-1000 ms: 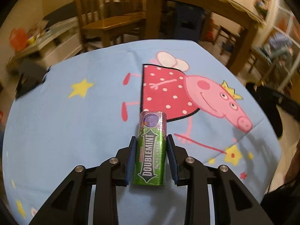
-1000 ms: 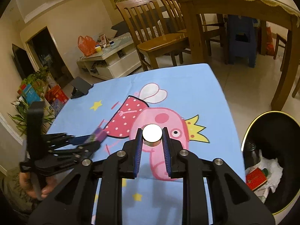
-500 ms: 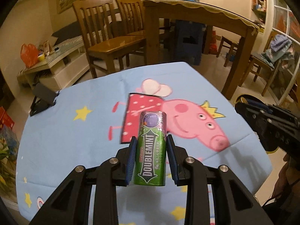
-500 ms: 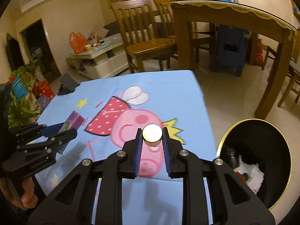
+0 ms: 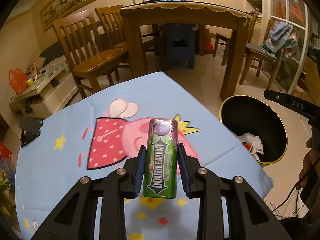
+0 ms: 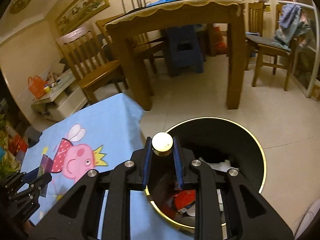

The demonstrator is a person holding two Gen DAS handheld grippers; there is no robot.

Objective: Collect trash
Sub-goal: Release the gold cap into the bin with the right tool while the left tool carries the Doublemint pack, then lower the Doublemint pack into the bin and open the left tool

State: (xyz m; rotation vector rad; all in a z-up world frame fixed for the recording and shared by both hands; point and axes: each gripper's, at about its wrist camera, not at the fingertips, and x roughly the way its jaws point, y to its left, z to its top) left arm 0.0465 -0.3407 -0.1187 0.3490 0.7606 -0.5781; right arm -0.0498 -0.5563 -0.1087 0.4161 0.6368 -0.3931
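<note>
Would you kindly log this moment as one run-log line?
left gripper: shut on gum pack, over table | right gripper: shut on bottle, over bin

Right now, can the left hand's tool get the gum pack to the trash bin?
Probably yes. The left tool grips the gum pack above the blue tablecloth, and the open bin stands just past the table's edge, with nothing visible between; the right tool is already over it.
</note>
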